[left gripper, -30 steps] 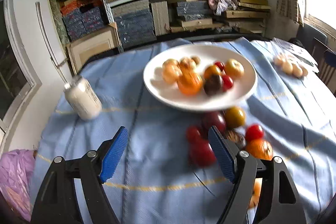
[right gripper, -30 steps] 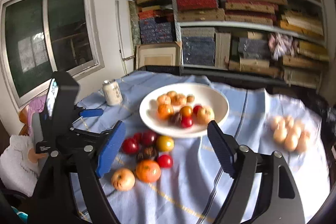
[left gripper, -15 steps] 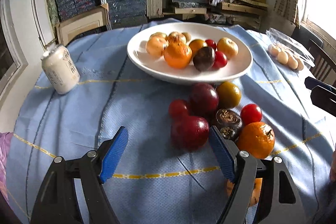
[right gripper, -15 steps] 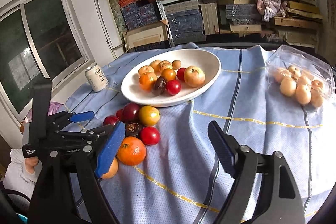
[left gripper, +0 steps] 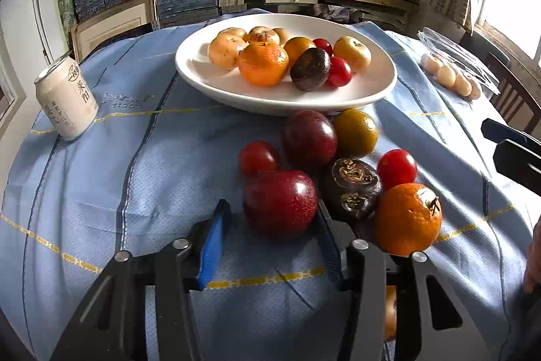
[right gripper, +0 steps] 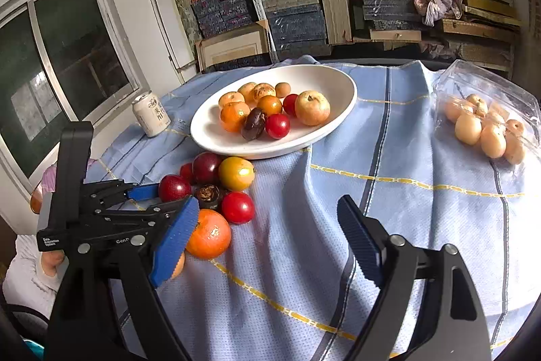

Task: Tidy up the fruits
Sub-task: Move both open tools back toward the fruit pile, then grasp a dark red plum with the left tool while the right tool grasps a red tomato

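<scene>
Left gripper [left gripper: 270, 219]: low over the tabletop, jaws closing around the dark red plum [left gripper: 280, 203]; the right pad looks to touch the fruit, while a gap shows at the left pad.
Loose fruit: a cluster just before the plate, with a second plum [left gripper: 309, 137], a yellow-green fruit [left gripper: 355, 132], two small red tomatoes [left gripper: 257, 158] [left gripper: 396, 168], a dark wrinkled fruit [left gripper: 351, 188] and an orange [left gripper: 407, 219] touching it.
White plate [left gripper: 203, 73]: toward the far edge of the tabletop, holding oranges, pale fruits, tomatoes and a dark fruit.
Can [left gripper: 66, 102]: upright near the left edge.
Tabletop [left gripper: 135, 164]: covered in blue cloth with yellow lines.
Pale fruits [left gripper: 449, 78]: by clear packaging at the right edge.
</scene>
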`<state>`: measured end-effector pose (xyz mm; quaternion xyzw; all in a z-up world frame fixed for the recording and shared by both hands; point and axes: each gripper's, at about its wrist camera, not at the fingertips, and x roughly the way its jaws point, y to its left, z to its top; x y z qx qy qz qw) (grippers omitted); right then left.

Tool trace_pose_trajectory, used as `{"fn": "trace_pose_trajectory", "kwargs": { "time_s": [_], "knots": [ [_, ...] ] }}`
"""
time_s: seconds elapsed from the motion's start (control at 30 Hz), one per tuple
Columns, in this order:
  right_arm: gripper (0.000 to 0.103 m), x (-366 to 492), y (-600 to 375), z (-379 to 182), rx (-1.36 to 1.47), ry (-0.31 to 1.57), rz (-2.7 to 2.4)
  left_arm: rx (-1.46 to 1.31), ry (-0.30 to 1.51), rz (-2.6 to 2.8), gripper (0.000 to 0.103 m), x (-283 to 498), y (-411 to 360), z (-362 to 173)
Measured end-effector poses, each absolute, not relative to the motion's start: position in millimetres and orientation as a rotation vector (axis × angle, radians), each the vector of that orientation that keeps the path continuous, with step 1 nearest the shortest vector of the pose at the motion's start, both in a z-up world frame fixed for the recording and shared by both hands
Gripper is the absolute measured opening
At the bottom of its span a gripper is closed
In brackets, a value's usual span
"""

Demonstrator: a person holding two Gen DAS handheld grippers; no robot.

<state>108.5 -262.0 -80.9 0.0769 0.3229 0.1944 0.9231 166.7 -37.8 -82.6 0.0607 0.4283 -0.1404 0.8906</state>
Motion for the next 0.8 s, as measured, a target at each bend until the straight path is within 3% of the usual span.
{"fn": "trace_pose_trajectory", "kwargs": {
  "time_s": [0.33,0.4,0.5,0.6,0.67,0.8],
  "knots": [
    [0.082,113.5,-255.0,-93.6,0.133,0.696,0.389,0.089,0.886,-0.303,0.049,173.7,-35.6,-81.5],
    [0.082,114.0,-253.1,-95.0,0.126,0.695,0.386,0.083,0.885,-0.307,0.04,173.2,-34.9,-80.9],
    [0.079,115.9,-248.8,-95.7,0.108,0.7,0.389,0.087,0.885,-0.298,0.04,171.9,-32.6,-80.3],
    [0.069,121.0,-238.4,-97.4,0.063,0.724,0.399,0.083,0.887,-0.286,0.04,169.5,-27.2,-80.1],
    [0.055,127.2,-229.7,-99.4,-0.001,0.744,0.4,0.089,0.883,-0.26,0.04,169.0,-22.3,-80.3],
    [0.046,145.2,-220.2,-101.4,-0.055,0.783,0.427,0.098,0.876,-0.24,0.04,168.2,-19.8,-80.9]
  ]
}}
